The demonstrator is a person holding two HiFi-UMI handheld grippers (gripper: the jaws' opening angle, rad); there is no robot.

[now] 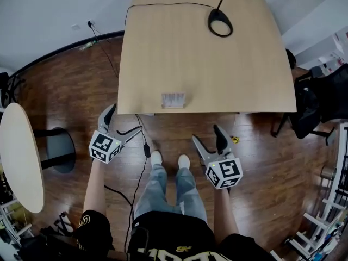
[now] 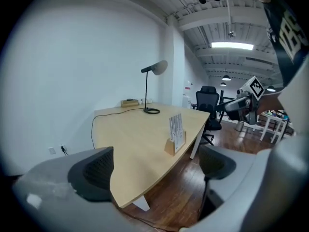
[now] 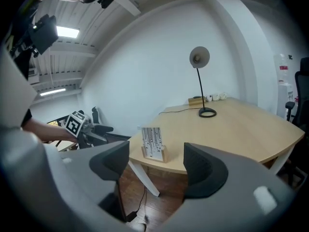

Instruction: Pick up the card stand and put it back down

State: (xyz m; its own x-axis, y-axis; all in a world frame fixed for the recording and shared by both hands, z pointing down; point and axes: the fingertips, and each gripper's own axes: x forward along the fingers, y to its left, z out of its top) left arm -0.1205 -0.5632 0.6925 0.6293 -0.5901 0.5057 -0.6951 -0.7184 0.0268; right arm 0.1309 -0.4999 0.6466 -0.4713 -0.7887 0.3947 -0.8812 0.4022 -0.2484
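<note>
Black-padded jaws of the left gripper stand wide apart and empty. Those of the right gripper stand less far apart, also empty. Ahead of both, the card stand rests upright at the near edge of the wooden table.

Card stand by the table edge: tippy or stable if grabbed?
The card stand is likely top-heavy: tall cards above a small wooden base, so a high push may tip it. Base looks rigid, probably the safer grip; the thin cards could flex.
</note>
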